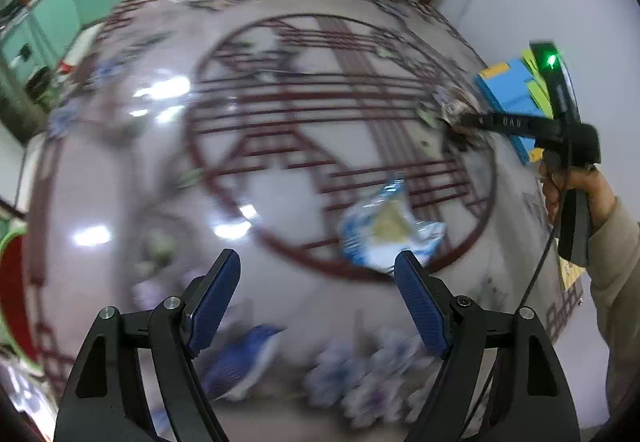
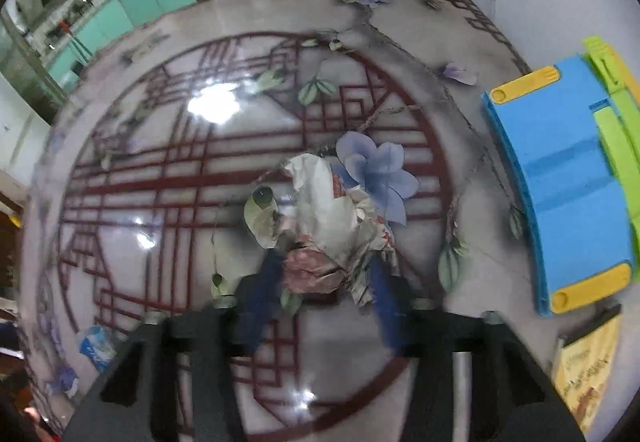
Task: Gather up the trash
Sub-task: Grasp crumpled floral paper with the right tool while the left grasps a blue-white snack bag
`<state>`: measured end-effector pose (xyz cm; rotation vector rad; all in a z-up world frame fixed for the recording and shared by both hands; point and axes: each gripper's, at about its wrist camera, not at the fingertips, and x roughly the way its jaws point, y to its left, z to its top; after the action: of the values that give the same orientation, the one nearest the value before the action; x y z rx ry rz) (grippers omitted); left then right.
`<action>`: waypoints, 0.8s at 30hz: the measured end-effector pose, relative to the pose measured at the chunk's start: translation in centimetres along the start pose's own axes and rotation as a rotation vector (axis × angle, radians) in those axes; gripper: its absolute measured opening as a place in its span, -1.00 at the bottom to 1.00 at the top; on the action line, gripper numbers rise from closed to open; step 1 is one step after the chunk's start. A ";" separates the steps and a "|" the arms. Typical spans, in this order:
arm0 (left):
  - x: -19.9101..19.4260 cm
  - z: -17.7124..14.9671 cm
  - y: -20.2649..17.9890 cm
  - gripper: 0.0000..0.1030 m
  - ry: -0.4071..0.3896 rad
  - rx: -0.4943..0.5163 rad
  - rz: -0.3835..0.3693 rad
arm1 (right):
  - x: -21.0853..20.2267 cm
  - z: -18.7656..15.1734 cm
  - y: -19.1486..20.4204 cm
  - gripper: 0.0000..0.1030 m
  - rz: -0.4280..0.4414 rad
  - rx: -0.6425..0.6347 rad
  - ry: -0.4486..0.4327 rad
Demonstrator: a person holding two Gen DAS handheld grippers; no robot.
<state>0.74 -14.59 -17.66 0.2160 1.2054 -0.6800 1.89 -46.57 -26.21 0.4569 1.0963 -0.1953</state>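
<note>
No legible text — only blurred print on the yellow booklet (image 2: 588, 366)

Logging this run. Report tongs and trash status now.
Left tongs open, blue-white wrapper just ahead. Right tongs closing around crumpled paper; grip unconfirmed. Nothing blocking.

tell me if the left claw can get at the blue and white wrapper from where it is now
Probably yes. The left claw is open, and the blue and white wrapper lies on the table just ahead of its right finger, with nothing between. The view is blurred, so the gap is uncertain.
</note>
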 end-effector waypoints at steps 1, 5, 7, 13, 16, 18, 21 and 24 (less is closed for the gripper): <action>0.8 0.3 -0.7 0.54 0.011 -0.004 -0.017 | -0.5 0.0 -0.1 -0.58 0.024 0.005 -0.016; 4.2 1.3 -2.4 0.54 0.058 -0.046 -0.069 | -2.9 -0.6 0.0 -0.67 0.074 0.013 -0.075; 5.6 1.6 -3.3 0.52 0.078 -0.053 -0.066 | -3.7 -0.9 0.3 -0.67 0.089 0.001 -0.093; 7.7 1.9 -4.3 -0.35 0.144 -0.074 -0.077 | -4.1 -1.1 0.0 -0.68 0.147 -0.003 -0.098; 8.1 1.8 -4.3 -0.77 0.163 -0.081 -0.081 | -3.9 -1.1 -0.1 -0.68 0.151 -0.005 -0.097; 7.5 1.8 -4.4 -0.83 0.150 -0.072 -0.069 | -3.9 -1.2 -0.2 -0.68 0.161 -0.002 -0.098; 6.7 2.0 -4.7 -0.86 0.119 -0.053 -0.040 | -3.9 -1.3 -0.2 -0.68 0.177 0.008 -0.102; 5.6 2.4 -4.7 -0.88 0.087 -0.044 -0.012 | -4.1 -1.4 -0.2 -0.68 0.182 0.019 -0.108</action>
<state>0.95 -21.54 -20.97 0.2038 1.3049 -0.6598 -1.15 -46.39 -23.13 0.5539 0.9425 -0.0689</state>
